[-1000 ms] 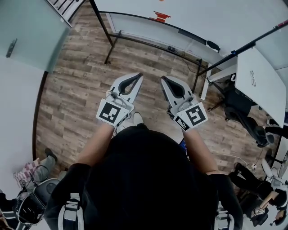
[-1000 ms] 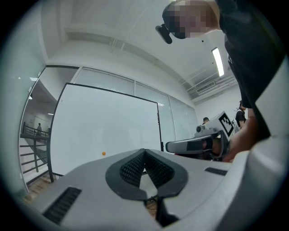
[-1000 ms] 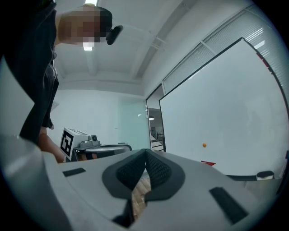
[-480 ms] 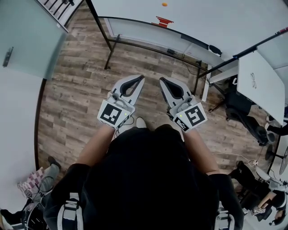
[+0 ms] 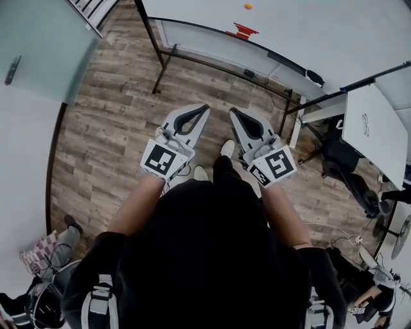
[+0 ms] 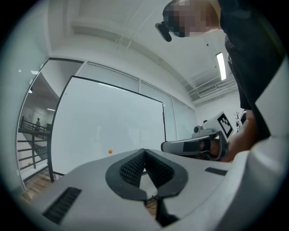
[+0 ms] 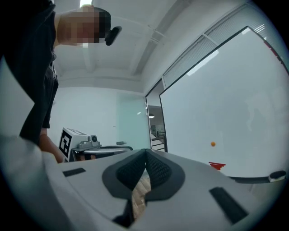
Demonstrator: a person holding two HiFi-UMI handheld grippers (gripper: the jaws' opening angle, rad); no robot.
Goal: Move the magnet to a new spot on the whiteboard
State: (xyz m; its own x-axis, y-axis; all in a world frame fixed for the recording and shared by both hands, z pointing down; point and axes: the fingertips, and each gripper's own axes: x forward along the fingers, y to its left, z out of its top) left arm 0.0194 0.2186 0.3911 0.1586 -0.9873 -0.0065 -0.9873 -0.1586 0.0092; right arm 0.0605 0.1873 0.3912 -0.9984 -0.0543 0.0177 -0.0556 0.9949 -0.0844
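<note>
Both tongs are closed and empty. Your left tongs (image 5: 204,107) and right tongs (image 5: 232,111) have their tips together, held side by side over the wooden floor (image 5: 115,109). The orange magnet (image 5: 248,6) sits on the whiteboard (image 5: 308,32), well ahead of both tongs and untouched.

Over the last second the magnet has come further into the head view, and a shoe (image 5: 227,149) now shows forward, so you appear to be stepping toward the board. The approach is under way and the grasp has not begun. Whichever tongs you use must open before reaching the magnet.

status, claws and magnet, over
Left claw shut, empty; right claw shut, empty. Orange magnet on whiteboard, untouched, out ahead. Nothing seen in the way.
</note>
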